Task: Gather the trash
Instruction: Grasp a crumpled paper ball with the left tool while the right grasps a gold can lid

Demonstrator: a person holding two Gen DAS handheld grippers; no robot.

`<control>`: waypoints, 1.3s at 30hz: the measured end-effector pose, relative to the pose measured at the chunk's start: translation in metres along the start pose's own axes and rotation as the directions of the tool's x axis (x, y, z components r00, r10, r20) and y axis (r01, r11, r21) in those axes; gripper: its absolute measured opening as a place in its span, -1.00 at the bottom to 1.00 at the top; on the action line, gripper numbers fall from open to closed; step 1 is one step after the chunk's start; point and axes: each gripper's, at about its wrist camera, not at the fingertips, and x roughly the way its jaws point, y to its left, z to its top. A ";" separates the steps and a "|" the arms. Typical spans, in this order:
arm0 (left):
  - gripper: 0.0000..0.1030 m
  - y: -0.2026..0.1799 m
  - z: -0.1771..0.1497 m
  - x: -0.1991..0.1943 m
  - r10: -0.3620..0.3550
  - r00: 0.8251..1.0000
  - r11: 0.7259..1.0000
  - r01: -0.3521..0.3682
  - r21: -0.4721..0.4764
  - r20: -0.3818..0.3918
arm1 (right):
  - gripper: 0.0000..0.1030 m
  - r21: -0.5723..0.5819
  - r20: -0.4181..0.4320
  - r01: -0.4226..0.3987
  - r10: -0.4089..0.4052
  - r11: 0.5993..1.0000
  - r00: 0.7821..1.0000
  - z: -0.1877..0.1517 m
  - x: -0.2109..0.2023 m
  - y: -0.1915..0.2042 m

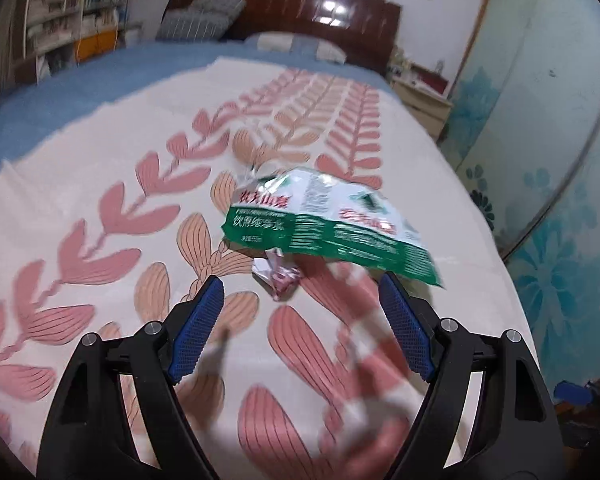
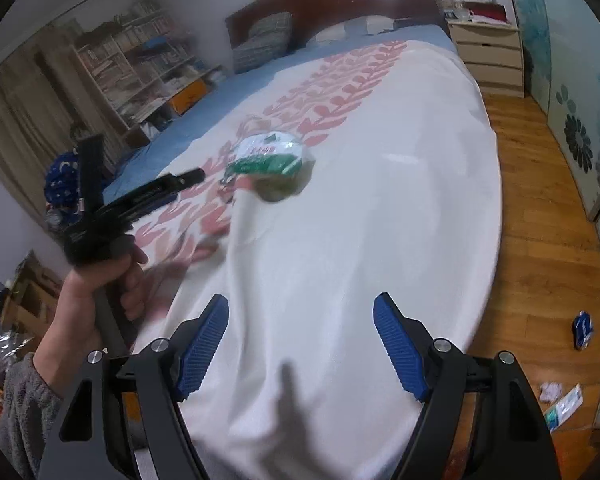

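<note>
A green-and-white plastic wrapper (image 1: 324,220) lies on the bed's leaf-patterned cover (image 1: 100,220), a small crumpled scrap (image 1: 278,276) touching its near edge, just ahead of the left gripper (image 1: 300,300), fingers spread; the right gripper (image 2: 300,320), fingers also spread and empty, hovers well short of it

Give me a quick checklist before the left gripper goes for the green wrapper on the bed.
1. Left gripper open and empty: ok.
2. Green wrapper ahead of it, not yet between the fingers: ok.
3. Small crumpled wrapper partly tucked under the green one, may come along: not ok.
4. Right gripper open, empty, clear of the wrapper: ok.
5. Trash on the floor still uncollected: not ok.
6. Bin to drop into: cannot tell.
</note>
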 end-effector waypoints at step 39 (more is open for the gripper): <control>-0.58 0.026 0.005 0.028 -0.086 0.989 0.986 0.067 -0.154 -0.124 | 0.05 -0.164 -0.119 0.046 -0.066 0.985 0.991 0.095 0.186 0.054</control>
